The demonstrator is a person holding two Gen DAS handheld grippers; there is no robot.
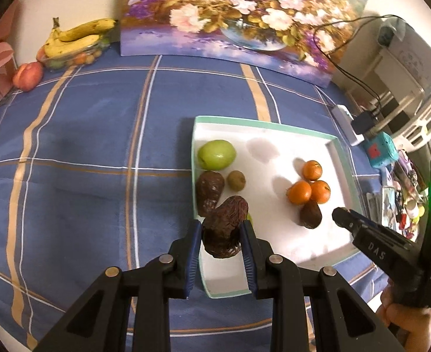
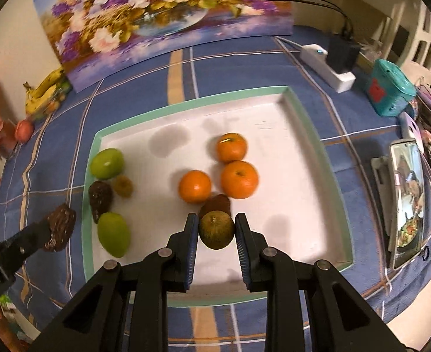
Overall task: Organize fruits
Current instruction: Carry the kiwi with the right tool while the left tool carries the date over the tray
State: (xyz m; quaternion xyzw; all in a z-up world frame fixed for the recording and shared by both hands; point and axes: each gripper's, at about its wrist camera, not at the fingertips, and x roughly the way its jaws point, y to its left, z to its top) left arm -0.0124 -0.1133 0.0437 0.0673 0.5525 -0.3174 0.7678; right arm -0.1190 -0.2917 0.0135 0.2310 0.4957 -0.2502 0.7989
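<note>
The left gripper (image 1: 221, 228) is clamped on a dark brown, wrinkled avocado (image 1: 224, 228), its blue-padded fingers (image 1: 194, 252) pressing both sides of the fruit, which hangs over the near left edge of the shallow white tray with a mint-green rim (image 1: 262, 123). The right gripper (image 2: 216, 231) is closed on a round, brownish-green kiwi (image 2: 216, 229), held above the near middle of the tray's floor.

In the tray, along its left side, lie a round green apple (image 2: 107, 163), a second small kiwi (image 2: 123, 186), another dark avocado (image 2: 99, 199) and an oval green mango-like fruit (image 2: 114, 231). Near the centre three orange tangerines (image 2: 238, 179) sit bunched together, with a further dark avocado (image 1: 310, 214) touching them on the near side.

The tray rests on a blue checked cloth with tan and white stripes (image 1: 83, 146). At the far side a flower painting on canvas (image 1: 230, 14) leans against the wall; to its left are a clear bowl topped with yellow bananas (image 1: 74, 39) and a reddish peach (image 1: 27, 75). A white power strip (image 2: 326, 67) and a teal box (image 2: 393, 91) lie to the right.
</note>
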